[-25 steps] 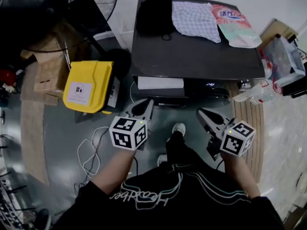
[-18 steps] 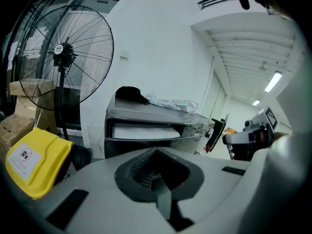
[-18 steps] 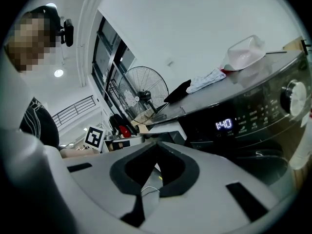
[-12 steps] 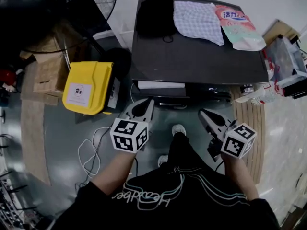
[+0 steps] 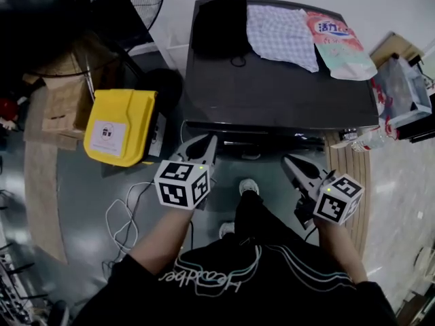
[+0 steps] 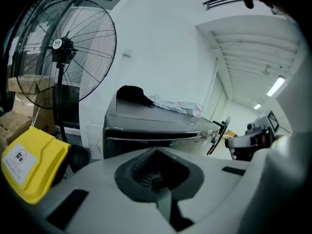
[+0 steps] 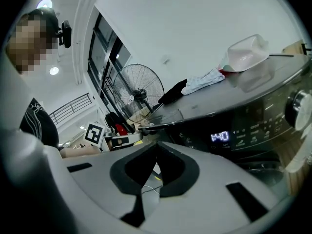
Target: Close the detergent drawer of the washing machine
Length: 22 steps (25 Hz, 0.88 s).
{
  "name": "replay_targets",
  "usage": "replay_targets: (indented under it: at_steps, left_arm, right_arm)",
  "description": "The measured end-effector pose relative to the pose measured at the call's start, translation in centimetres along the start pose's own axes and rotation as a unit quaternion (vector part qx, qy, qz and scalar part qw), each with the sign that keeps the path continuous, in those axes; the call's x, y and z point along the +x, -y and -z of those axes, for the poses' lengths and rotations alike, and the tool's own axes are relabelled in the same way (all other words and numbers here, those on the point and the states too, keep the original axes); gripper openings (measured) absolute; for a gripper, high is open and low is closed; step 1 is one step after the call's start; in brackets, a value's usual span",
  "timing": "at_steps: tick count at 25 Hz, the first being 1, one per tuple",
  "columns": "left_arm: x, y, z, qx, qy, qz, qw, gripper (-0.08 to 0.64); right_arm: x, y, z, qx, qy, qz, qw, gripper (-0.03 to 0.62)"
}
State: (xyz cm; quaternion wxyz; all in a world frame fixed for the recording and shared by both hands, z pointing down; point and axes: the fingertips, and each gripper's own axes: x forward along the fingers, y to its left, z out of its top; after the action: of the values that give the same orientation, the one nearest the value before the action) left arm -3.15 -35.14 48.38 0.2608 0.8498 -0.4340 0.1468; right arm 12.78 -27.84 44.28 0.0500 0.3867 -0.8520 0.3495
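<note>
The dark washing machine (image 5: 279,87) fills the upper middle of the head view. Its detergent drawer (image 5: 221,132) at the front left sits flush, with no white inside showing. My left gripper (image 5: 208,141) is shut and empty, its tip right at that front edge; whether it touches is hidden. In the left gripper view the shut gripper (image 6: 156,151) points at the machine's upper front strip (image 6: 151,136). My right gripper (image 5: 287,160) is shut and empty, just short of the front right. The right gripper (image 7: 156,145) faces the lit display (image 7: 220,136).
On the lid lie a black cloth (image 5: 219,22), a checked cloth (image 5: 282,29) and a detergent bag (image 5: 343,43). A yellow box (image 5: 119,126), a standing fan (image 6: 63,48) and cardboard boxes (image 5: 64,104) are at the left. Cables (image 5: 129,212) trail on the floor.
The white drawer that stuck out at the machine's front left has slid in until flush. My left gripper has followed it a little forward; the right gripper has barely moved.
</note>
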Motion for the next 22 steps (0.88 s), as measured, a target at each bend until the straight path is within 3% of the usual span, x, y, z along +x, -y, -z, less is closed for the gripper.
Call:
replay_targets:
  at_steps: [22]
  left_arm:
    - [0.4,-0.3,0.0,0.005,0.013,-0.019,0.9997,0.021]
  right_arm:
    - [1.6,1.4,0.0,0.004,-0.023,-0.008,1.000,0.028]
